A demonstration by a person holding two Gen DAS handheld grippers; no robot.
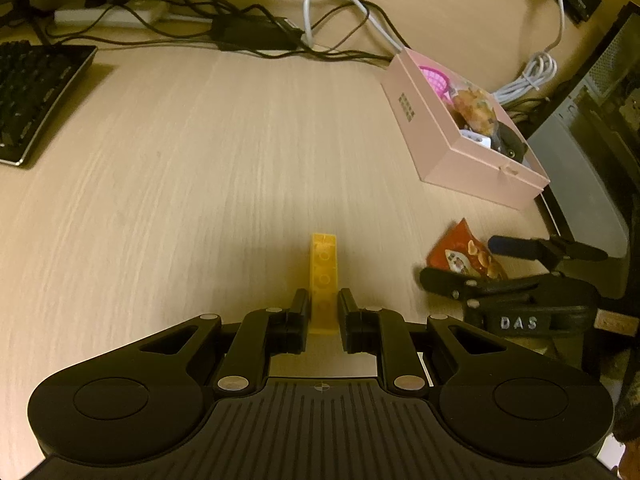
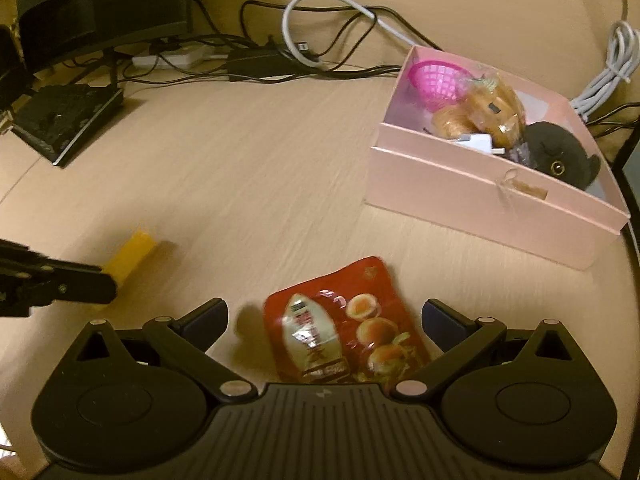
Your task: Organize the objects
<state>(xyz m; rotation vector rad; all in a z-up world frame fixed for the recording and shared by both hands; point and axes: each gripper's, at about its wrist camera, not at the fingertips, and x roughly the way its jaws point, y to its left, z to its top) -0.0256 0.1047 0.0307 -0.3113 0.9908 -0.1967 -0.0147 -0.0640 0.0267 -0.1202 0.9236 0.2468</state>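
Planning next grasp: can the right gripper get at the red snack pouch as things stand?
Probably yes. The right gripper is open with the red snack pouch lying flat between its fingers, nothing on top. The left gripper, shut on the yellow block, sits off to the side.

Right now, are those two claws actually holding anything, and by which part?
The left claw grips the yellow block by its near end. The right claw holds nothing; it stands open around the red snack packet.

My left gripper (image 1: 324, 310) angled down at the desk, jaws clamped. My right gripper (image 2: 324, 316) alongside, angled down, jaws spread wide, pads touching nothing.
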